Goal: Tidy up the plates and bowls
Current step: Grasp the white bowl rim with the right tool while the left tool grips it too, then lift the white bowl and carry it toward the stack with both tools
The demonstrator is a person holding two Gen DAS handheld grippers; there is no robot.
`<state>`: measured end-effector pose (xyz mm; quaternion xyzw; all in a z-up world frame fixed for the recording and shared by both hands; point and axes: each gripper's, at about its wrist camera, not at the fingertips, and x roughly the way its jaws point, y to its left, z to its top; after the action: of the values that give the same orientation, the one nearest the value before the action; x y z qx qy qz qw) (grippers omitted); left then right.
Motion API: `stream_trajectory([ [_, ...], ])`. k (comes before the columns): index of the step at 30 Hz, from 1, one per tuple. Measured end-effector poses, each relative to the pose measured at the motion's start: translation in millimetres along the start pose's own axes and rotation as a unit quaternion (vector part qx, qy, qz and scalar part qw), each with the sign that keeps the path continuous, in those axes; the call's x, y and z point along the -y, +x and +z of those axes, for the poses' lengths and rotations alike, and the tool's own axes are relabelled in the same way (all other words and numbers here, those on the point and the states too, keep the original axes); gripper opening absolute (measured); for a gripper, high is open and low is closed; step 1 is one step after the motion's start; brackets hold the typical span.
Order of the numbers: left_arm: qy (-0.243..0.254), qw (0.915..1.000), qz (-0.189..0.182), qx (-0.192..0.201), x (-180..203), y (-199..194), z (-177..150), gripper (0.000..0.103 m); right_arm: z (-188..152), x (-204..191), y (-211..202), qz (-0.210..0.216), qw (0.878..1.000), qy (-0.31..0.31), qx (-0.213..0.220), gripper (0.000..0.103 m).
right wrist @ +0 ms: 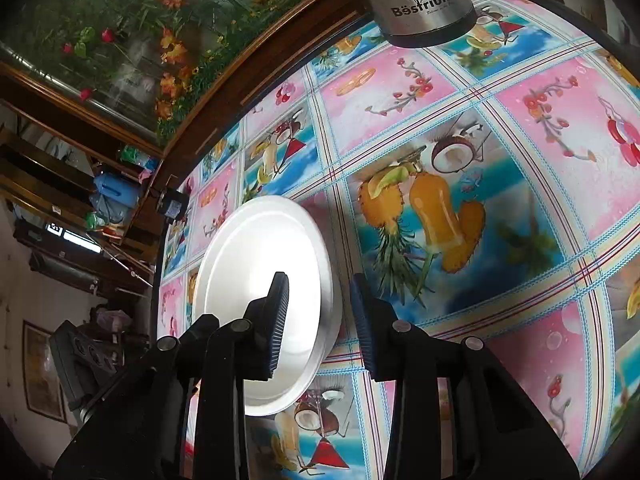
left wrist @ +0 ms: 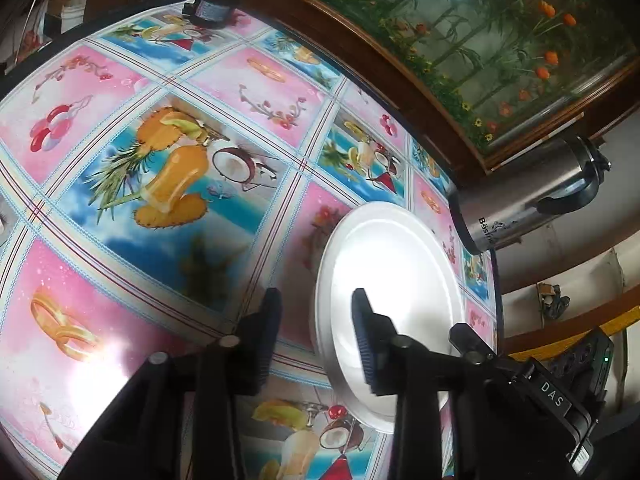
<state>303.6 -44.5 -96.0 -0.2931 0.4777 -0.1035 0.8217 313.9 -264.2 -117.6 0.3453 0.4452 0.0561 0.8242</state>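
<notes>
A white round plate (left wrist: 394, 280) lies flat on the patterned tablecloth (left wrist: 160, 184). In the left wrist view my left gripper (left wrist: 316, 336) is open; its right finger hangs over the plate's near rim, its left finger over bare cloth. In the right wrist view the same plate (right wrist: 260, 256) sits under my right gripper (right wrist: 318, 320), which is open and straddles the plate's right rim, left finger over the plate, right finger over the cloth (right wrist: 480, 200). Neither gripper holds anything. No bowl is in view.
A steel thermos jug (left wrist: 528, 200) stands at the table's edge beside the plate; it also shows in the right wrist view (right wrist: 420, 4). A small dark jar (left wrist: 214, 6) stands at the far corner. A wooden-framed glass cabinet (left wrist: 480, 40) with artificial flowers borders the table.
</notes>
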Motion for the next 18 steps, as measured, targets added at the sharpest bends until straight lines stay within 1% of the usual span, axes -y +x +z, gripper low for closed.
stream_trajectory([
  [1,0.000,1.0000,0.001,0.001,-0.6,-0.3,0.1,0.022,-0.4,-0.8,0.4,-0.001,1.000,-0.001,0.000,0.027],
  [2,0.001,1.0000,0.002,0.003,-0.8,-0.8,0.2,0.020,-0.6,-0.8,0.5,-0.003,1.000,-0.001,0.001,0.025],
  [3,0.002,1.0000,0.003,0.007,-1.2,-2.1,0.5,0.016,-0.8,-0.2,0.2,-0.004,1.000,0.001,0.002,0.024],
  [6,0.000,0.9999,0.006,0.014,-2.0,-4.3,0.8,0.011,0.0,2.1,1.5,-0.010,1.000,0.006,0.003,0.016],
  [7,0.000,0.9999,0.005,0.015,-1.9,-4.5,0.9,0.009,0.2,2.6,2.0,-0.009,1.000,0.007,0.002,0.016],
  [13,0.009,0.9998,0.007,0.015,1.4,-5.4,-0.8,0.005,-2.8,0.0,2.5,-0.007,1.000,0.003,-0.001,0.006],
  [18,0.013,0.9998,0.013,0.008,3.4,-5.8,-1.8,0.005,-3.8,2.3,0.3,-0.003,1.000,0.014,-0.005,0.005],
])
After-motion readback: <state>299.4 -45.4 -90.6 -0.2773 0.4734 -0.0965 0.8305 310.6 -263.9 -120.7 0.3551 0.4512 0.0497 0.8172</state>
